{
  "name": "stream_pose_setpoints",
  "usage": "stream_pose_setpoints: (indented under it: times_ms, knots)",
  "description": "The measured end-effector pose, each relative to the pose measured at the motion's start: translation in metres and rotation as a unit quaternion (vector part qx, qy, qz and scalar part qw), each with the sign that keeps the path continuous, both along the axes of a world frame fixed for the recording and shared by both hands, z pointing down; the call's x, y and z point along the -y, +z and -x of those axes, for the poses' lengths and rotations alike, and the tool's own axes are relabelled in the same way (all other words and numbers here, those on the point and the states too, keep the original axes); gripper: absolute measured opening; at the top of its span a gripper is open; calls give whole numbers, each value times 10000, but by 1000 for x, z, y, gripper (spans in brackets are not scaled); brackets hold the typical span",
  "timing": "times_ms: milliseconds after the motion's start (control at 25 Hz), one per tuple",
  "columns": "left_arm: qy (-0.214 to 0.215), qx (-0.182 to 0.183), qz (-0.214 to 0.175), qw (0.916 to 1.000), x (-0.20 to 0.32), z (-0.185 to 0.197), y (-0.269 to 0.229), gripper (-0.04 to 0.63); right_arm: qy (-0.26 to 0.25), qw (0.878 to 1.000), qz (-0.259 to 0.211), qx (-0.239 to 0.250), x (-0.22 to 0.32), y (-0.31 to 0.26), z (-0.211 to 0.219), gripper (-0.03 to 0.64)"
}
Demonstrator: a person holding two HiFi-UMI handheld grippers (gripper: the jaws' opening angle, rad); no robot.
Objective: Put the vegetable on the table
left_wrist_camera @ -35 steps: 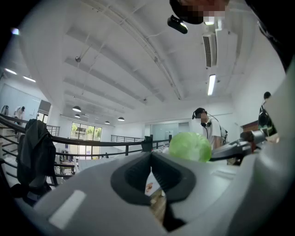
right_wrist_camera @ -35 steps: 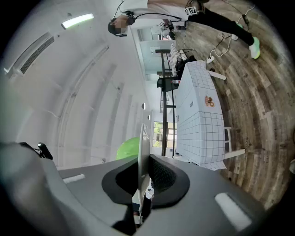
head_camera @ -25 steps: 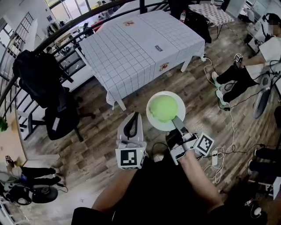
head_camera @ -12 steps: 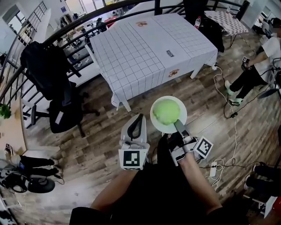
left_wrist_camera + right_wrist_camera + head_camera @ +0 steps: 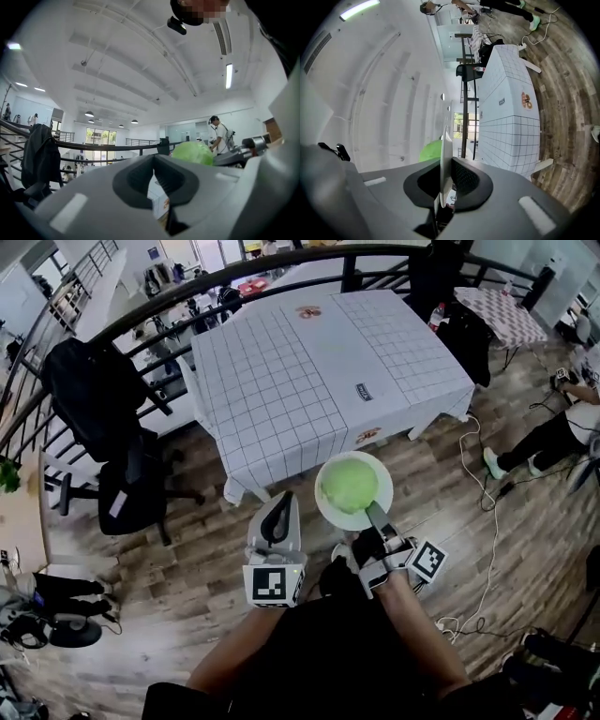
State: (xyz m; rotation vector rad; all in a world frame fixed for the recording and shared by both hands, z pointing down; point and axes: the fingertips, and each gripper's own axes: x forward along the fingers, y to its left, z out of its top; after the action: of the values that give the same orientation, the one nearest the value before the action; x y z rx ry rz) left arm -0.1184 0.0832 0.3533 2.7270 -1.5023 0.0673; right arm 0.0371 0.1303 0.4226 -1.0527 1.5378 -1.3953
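A round green cabbage [image 5: 348,485] lies on a white plate [image 5: 330,514] held in the air over the wooden floor, just short of the table's near edge. My right gripper [image 5: 373,514] is shut on the plate's near rim; the right gripper view shows the plate [image 5: 443,159] edge-on between the jaws with the cabbage [image 5: 430,151] behind it. My left gripper [image 5: 282,500] hangs to the plate's left, shut and holding nothing. From the left gripper view the cabbage [image 5: 192,153] appears to the right. The table [image 5: 309,362] has a white gridded cloth.
A black office chair draped with a jacket [image 5: 131,484] stands left of the table. A dark railing [image 5: 187,296] curves behind the table. A person sits on the floor at the far right [image 5: 562,427], and a white cable [image 5: 487,521] trails across the floor.
The table has drawn closer in the head view, and the plate with the cabbage now sits near its front edge. Both grippers keep the same pose and hold.
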Motion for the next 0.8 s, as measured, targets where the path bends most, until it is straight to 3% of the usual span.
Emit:
stream_pose_setpoints:
  times_ms: [280,680,800]
  knots:
    - [-562,149,-298,9979,1,-36,22,8,-381,9989,-265,-81,13,24,-53,23]
    - [-1304,259,-269,9908,46,-37,16,8,-790,9967,-175,-43,82,32,-80,22]
    - [-1413,330,-380,9887,26,-41,30,8,-806,9965,-227,34,71,50,-90,23]
